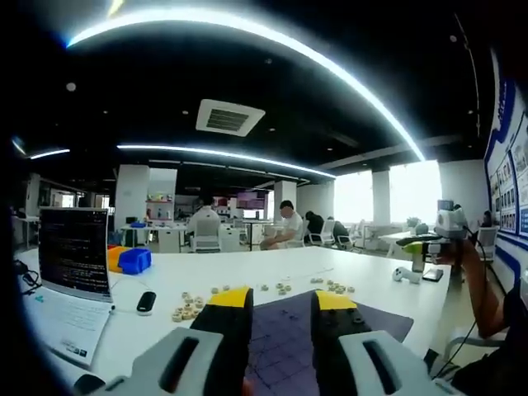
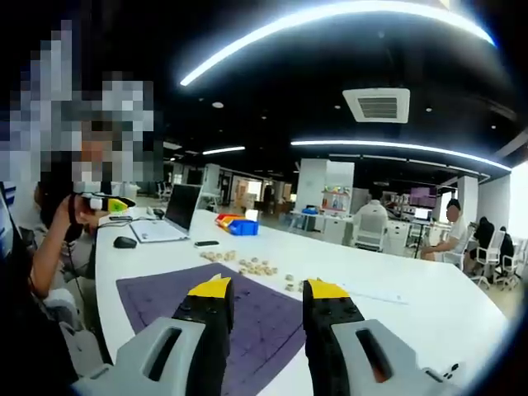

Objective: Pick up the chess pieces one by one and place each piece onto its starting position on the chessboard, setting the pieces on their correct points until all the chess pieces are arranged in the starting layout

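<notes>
I am looking over a big white table (image 1: 272,268) in an open office. On it the purple chessboard mat (image 2: 256,318) is lying flat, just ahead of both tools. The laptop (image 1: 73,252) is standing open at the far left in the left gripper view, with blue and yellow bins (image 1: 132,260) behind it and a black mouse (image 1: 146,302) beside it. My left gripper (image 1: 280,301) is hovering above the mat, its jaws standing apart with nothing between them. My right gripper (image 2: 264,289) is doing the same, open and holding nothing. The chess pieces (image 2: 252,266), small pale discs, are sitting scattered on the table just beyond the mat's far edge.
</notes>
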`<state>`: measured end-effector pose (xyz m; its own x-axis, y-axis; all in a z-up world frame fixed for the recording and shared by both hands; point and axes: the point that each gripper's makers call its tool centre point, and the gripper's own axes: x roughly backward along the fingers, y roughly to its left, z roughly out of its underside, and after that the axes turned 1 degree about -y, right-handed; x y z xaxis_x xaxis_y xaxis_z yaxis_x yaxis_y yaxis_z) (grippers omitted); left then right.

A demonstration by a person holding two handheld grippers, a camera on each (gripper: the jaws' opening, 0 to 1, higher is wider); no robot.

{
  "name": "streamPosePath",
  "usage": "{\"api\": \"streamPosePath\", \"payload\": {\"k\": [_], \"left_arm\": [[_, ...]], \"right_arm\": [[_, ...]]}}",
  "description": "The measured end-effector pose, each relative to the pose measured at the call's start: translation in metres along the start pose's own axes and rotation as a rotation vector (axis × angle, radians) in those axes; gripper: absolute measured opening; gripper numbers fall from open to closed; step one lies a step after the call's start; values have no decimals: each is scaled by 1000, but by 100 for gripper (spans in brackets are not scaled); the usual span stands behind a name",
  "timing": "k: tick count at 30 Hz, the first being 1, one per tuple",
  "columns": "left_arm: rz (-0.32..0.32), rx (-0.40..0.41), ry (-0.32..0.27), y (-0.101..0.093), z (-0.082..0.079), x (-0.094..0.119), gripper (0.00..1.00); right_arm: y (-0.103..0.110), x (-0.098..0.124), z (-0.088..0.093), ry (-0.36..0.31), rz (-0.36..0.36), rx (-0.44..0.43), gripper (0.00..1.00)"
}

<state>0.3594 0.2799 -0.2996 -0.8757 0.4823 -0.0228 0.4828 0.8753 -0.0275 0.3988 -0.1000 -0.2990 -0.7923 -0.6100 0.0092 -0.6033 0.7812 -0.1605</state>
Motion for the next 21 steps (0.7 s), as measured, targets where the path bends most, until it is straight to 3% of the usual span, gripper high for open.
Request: {"api": "streamPosePath", "payload": {"k": [21], "left_arm": [[10, 9, 14, -2, 6, -7, 30]], "right_arm": [[-1, 2, -1, -7, 2, -7, 34]]}}
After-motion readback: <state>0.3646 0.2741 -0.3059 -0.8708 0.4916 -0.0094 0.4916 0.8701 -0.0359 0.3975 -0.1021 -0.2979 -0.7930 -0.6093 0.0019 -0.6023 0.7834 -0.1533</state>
